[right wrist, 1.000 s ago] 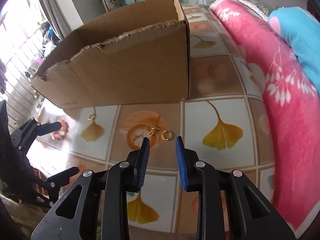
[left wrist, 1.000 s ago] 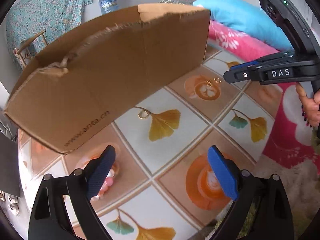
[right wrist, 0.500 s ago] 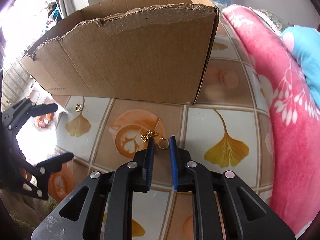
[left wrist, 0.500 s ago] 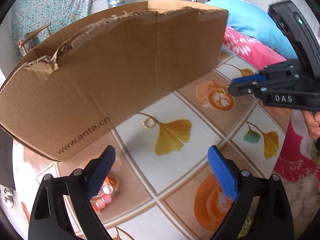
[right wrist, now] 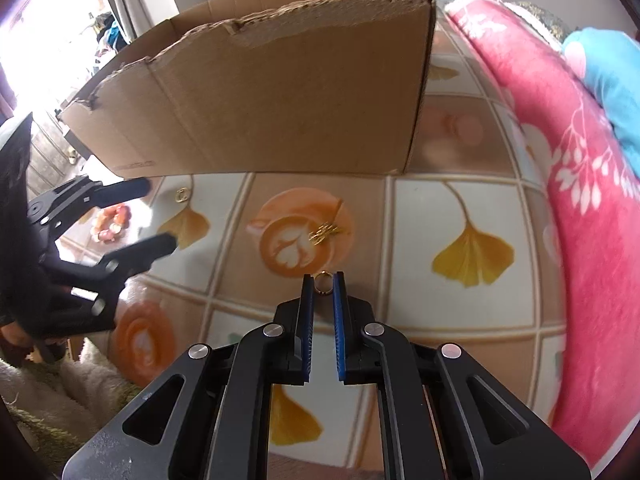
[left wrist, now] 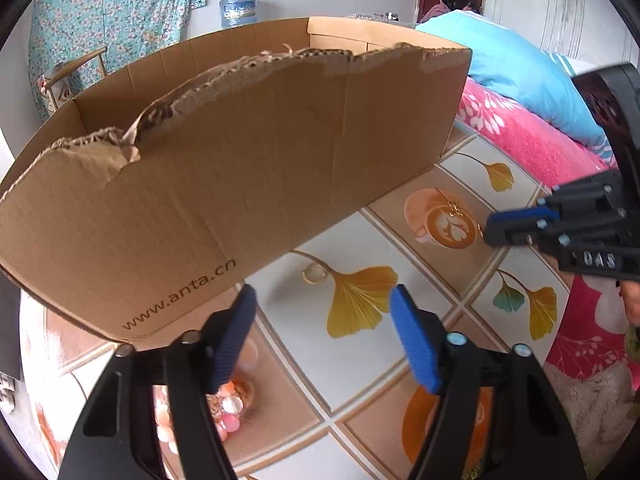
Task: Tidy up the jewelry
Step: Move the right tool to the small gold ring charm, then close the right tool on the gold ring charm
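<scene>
Cardboard box (left wrist: 248,168) floor hidden, pink bead bracelet (left wrist: 228,412) half behind left fingers (left wrist: 234,336)

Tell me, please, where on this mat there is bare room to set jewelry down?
Free: the white leaf tile between the latte tile and the pink blanket, and the brown tile beyond it, beside the corner of the cardboard box. Crowded: the latte tile holds a gold chain, and left of it a gold ring and a bead bracelet lie.
</scene>
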Tool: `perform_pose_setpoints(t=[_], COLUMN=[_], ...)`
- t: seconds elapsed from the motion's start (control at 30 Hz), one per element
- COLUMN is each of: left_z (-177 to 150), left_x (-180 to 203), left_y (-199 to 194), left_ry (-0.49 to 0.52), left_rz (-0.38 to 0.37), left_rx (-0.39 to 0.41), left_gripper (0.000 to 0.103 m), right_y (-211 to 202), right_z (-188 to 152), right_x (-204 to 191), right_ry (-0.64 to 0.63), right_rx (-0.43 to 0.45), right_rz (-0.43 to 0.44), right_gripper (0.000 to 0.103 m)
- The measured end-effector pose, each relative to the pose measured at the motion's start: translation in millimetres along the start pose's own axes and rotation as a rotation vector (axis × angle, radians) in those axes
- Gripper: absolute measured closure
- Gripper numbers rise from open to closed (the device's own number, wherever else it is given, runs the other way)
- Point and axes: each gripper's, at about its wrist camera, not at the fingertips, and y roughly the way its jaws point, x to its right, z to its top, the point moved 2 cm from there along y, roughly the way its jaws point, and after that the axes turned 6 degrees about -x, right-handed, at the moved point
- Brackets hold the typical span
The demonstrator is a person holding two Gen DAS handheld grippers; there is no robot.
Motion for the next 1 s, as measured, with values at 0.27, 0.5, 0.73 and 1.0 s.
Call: perform_pose_setpoints(t=[0.27, 0.5, 0.73, 1.0], left_z=[9.9, 12.2, 11.5, 11.0], left_x=[-1.0, -2.5, -0.8, -1.1], left_y=[4.4, 10.3, 10.4, 10.6], left_ry=[0.027, 0.029, 0.031, 0.024], left_rz=[0.002, 0.018, 0.016, 0.002], left_rx=[-0.001, 0.0, -0.004, -0.002], left_gripper=[0.066, 0.082, 0.091, 0.091], right_y=[3.4, 2.1, 1.1, -0.2], right_z=[-0.6, -2.1, -1.2, -1.7], right_x=[-14.2, -14.5, -6.2, -3.3], right_ry=[-0.012, -0.003, 0.009, 0.008], right_rx=[0.012, 0.017, 0.024, 0.022], right_rz=[0.048, 0.062, 0.071, 0.074], right_gripper=[0.096, 0.096, 0.098, 0.099])
